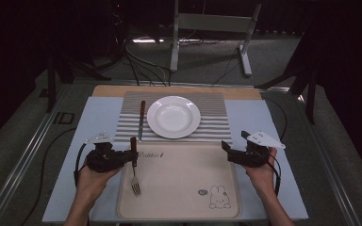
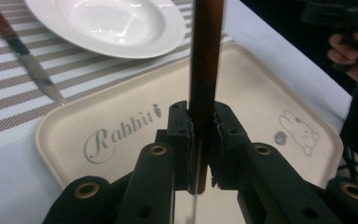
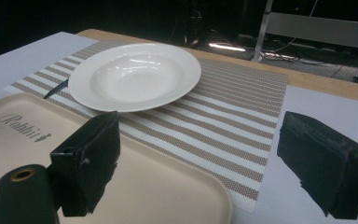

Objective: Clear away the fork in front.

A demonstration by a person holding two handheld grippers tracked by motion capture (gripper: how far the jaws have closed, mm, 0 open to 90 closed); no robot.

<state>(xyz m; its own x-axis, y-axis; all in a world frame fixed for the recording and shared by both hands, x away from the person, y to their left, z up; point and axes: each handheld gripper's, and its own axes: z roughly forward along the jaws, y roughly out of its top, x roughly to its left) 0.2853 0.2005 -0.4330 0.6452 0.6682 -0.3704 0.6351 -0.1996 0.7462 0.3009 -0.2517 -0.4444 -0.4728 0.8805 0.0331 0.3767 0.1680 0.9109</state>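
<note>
Left gripper [image 1: 131, 157] clamps the brown-handled steel fork [image 1: 135, 181] at the beige tray's [image 1: 179, 207] left edge; keep it level. Right gripper [image 1: 233, 149] gapes empty.

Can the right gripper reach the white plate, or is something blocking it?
Probably yes. The right gripper is open and holds nothing, and only bare striped placemat lies between its fingers and the plate.

Left hand-held gripper [image 1: 131, 157] had its jaws clamped tight; right hand-held gripper [image 1: 227, 146] was held level, jaws spread wide.
</note>
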